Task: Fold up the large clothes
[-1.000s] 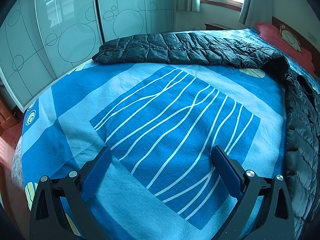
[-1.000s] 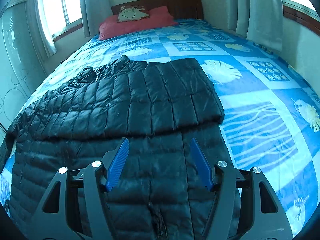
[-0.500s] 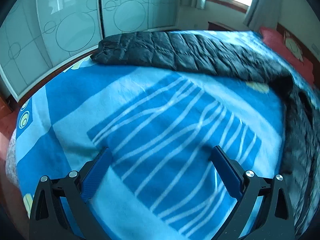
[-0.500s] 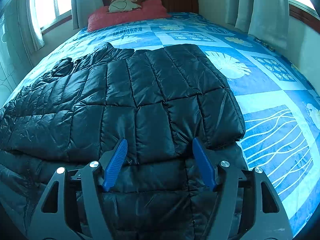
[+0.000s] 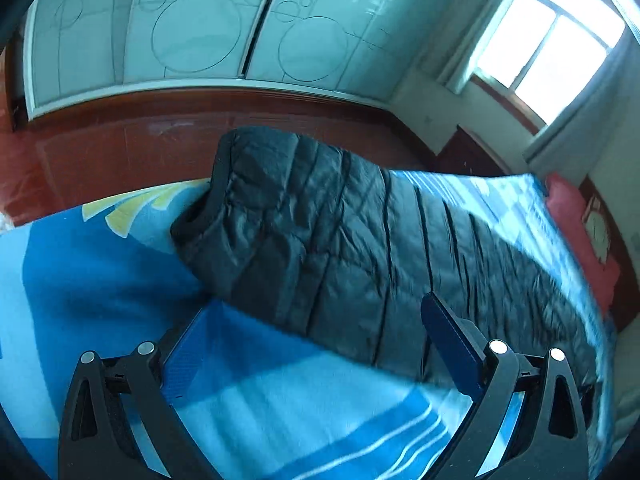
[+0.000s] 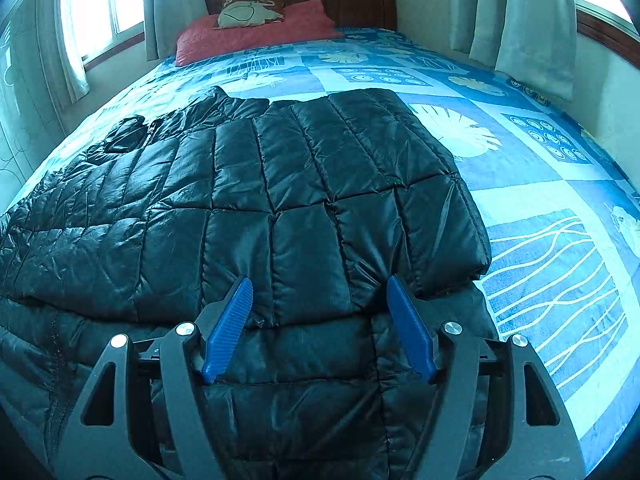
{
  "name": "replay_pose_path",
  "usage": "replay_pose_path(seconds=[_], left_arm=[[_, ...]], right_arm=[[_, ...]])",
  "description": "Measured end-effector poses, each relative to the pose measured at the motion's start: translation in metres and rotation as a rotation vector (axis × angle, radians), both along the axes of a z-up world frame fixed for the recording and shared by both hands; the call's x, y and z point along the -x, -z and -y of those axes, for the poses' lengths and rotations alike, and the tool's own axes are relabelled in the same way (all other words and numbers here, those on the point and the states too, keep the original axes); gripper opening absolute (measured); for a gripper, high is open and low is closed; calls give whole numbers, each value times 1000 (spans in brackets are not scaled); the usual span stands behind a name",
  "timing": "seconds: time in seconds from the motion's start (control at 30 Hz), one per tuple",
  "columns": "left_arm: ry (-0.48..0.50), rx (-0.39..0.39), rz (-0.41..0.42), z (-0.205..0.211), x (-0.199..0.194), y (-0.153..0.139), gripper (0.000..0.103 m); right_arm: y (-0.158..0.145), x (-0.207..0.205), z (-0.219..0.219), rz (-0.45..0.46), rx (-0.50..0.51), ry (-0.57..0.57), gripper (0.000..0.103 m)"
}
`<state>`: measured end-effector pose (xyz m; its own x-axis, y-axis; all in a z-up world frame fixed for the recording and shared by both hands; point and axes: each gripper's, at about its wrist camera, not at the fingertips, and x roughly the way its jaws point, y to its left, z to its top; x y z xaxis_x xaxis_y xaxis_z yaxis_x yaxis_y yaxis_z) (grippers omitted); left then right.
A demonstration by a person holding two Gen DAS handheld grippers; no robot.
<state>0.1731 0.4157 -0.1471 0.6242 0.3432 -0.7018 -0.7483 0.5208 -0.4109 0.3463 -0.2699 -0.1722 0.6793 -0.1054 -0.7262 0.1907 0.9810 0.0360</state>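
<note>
A black quilted puffer jacket (image 6: 280, 184) lies spread on the blue patterned bedsheet (image 6: 520, 160), with one sleeve folded across its body. My right gripper (image 6: 319, 280) hovers low over the folded sleeve's lower edge. Its blue pads (image 6: 230, 324) stand apart and grip nothing. In the left wrist view the jacket's other sleeve (image 5: 340, 232) stretches out to its cuff (image 5: 192, 228) near the bed's edge. My left gripper (image 5: 318, 304) is open just short of that sleeve, over the sheet (image 5: 100, 280), tilted to one side.
Beyond the bed's edge are a red-brown floor (image 5: 120, 140) and glass wardrobe doors (image 5: 200, 32). A red pillow (image 6: 256, 36) and wooden headboard (image 6: 352, 4) sit at the far end. Curtains (image 6: 520, 20) hang on the right. Bare sheet lies right of the jacket.
The left gripper swung across the sheet and rolled, so the sleeve and cuff now lie just ahead of its fingers. The right gripper sank closer to the jacket, its jaws slightly wider.
</note>
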Motion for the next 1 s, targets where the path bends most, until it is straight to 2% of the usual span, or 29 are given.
replay_pose_path(seconds=[0.13, 0.17, 0.27, 0.43, 0.53, 0.57, 0.63, 0.73, 0.77, 0.8, 0.87, 1.0], left_arm=[[-72, 52, 148, -6, 14, -3, 97], [-91, 69, 168, -8, 17, -2, 95], [-111, 48, 162, -8, 15, -6, 86], [-126, 46, 170, -9, 8, -8, 85], [-148, 36, 155, -15, 3, -6, 60], [-150, 39, 160, -18, 3, -4, 46], [-154, 32, 156, -23, 3, -3, 37], [-149, -6, 100, -26, -5, -9, 22], [-138, -17, 93, -26, -8, -11, 11], [-131, -27, 90, -25, -8, -13, 9], [-121, -93, 62, -16, -14, -24, 8], [-59, -221, 62, 16, -25, -46, 6]], right_arm=[[0, 0, 0, 1, 2, 0, 69], [0, 0, 0, 1, 1, -1, 69], [0, 0, -1, 1, 3, 0, 69], [0, 0, 0, 2, 4, 0, 69], [0, 0, 0, 2, 4, -1, 69], [0, 0, 0, 2, 4, -1, 69], [0, 0, 0, 2, 4, -1, 69], [0, 0, 0, 3, 5, -1, 69], [0, 0, 0, 4, 3, -1, 69], [0, 0, 0, 4, 3, 0, 69], [0, 0, -1, 4, 3, 0, 69], [0, 1, 0, 4, 2, -2, 69]])
